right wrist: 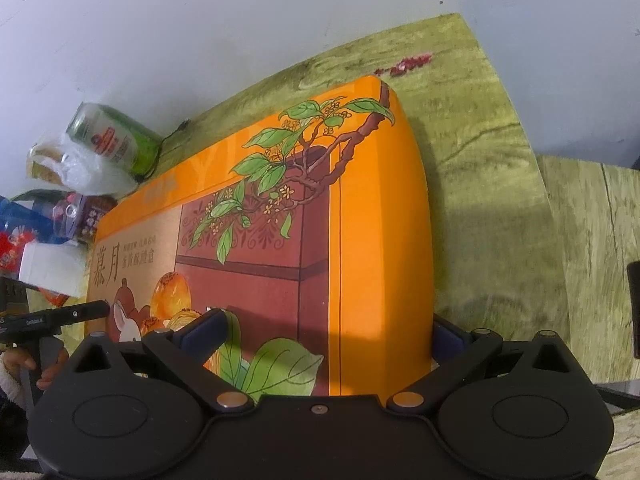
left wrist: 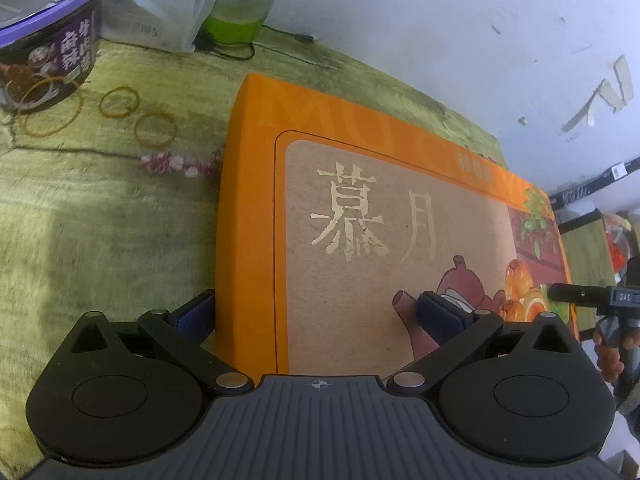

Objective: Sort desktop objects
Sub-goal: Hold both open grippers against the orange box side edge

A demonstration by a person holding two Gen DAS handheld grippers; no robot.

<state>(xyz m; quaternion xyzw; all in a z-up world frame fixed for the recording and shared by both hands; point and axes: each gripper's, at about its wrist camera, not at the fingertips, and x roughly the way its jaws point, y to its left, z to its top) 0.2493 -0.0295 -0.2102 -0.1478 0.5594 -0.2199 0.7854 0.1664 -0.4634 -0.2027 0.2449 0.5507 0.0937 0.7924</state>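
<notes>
At mid-surface, against the back edge, lies the orange box (left wrist: 360,208). Left hand-held gripper (left wrist: 320,316) and right hand-held gripper (right wrist: 328,334) each straddle a near corner, fingers spread. Can (left wrist: 48,36), bottle (left wrist: 244,0), rubber bands (left wrist: 120,102) remain unsorted at left: task looks early.
</notes>
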